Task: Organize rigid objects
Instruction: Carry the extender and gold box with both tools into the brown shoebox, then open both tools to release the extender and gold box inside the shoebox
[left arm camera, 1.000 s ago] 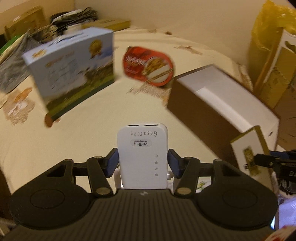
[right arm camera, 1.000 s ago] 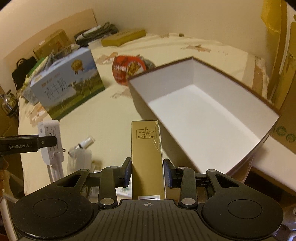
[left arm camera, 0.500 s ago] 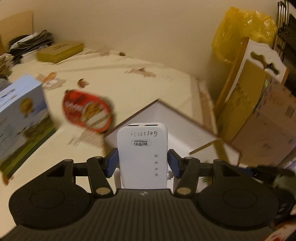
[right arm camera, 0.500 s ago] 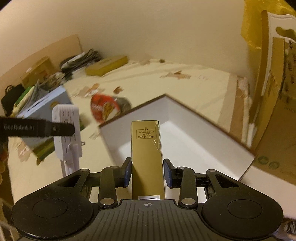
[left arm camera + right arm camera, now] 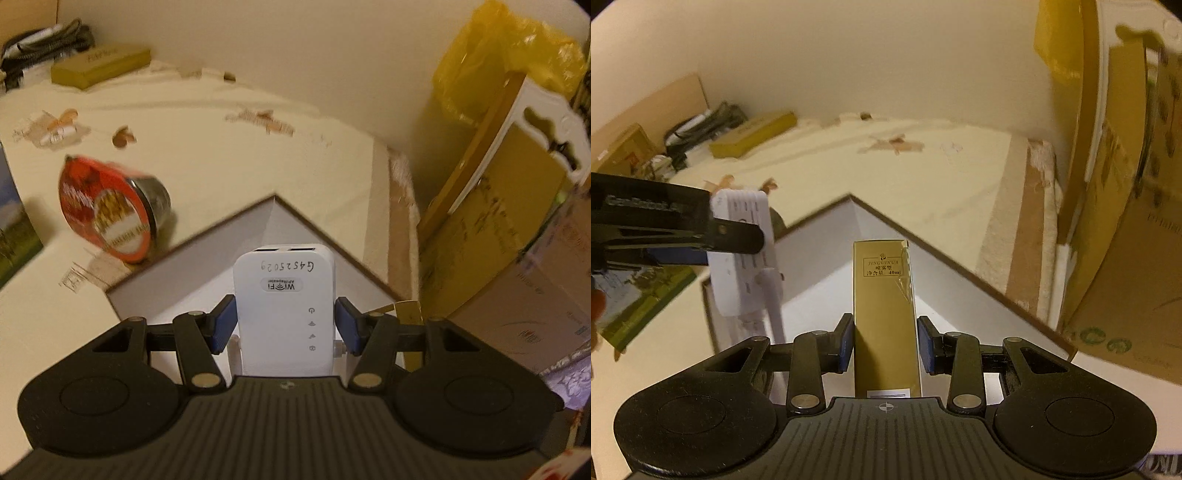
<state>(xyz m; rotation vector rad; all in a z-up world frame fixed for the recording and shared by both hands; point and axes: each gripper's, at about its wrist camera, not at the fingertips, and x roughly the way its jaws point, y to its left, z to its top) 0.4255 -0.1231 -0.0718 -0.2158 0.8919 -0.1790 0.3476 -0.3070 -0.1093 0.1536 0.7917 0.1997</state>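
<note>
My left hand-held gripper [image 5: 284, 325] clamps one WiFi repeater [image 5: 284, 306], right hand-held gripper [image 5: 885, 343] clamps one gold carton [image 5: 884, 314]; both over the one open box [image 5: 956, 280]. Repeater: light, stiff, smooth plastic, hold flat sides. Carton: light, crushable, grip low

Glossy white plastic repeater [image 5: 284, 310]; shiny gold card box [image 5: 884, 314]; matt cloth tabletop [image 5: 207, 140].

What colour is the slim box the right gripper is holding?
Gold, with small dark print near its top: the slim box shows best in the right wrist view.
</note>
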